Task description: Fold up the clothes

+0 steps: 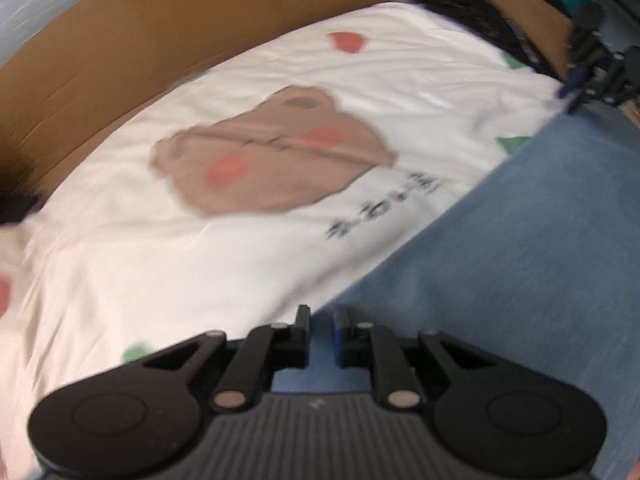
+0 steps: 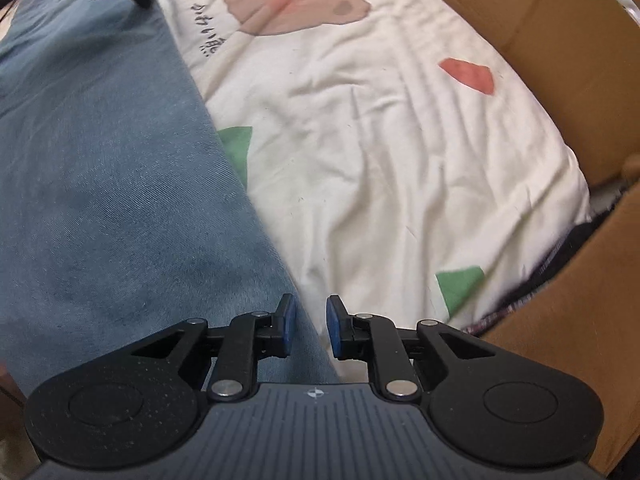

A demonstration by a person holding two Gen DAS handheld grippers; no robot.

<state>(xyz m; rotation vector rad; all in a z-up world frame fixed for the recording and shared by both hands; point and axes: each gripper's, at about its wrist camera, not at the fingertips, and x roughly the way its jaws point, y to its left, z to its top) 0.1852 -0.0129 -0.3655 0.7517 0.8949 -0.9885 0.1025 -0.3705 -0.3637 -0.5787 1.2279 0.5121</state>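
bear-print bedding (image 2: 380,152), blue garment (image 2: 112,184), parted grippers

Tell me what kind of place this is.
Probably a bedroom or other home spot. A cream bear-print bedcover is spread as the work surface, blue denim lies on it, and cardboard box walls stand alongside.

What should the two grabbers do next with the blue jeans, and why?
Probably close both on the jeans' edge. The left gripper and right gripper each hover with a small gap between their fingers, right over the border where the blue jeans lie on the white bear blanket. Nothing is pinched yet, so a fold cannot begin until the denim is gripped.
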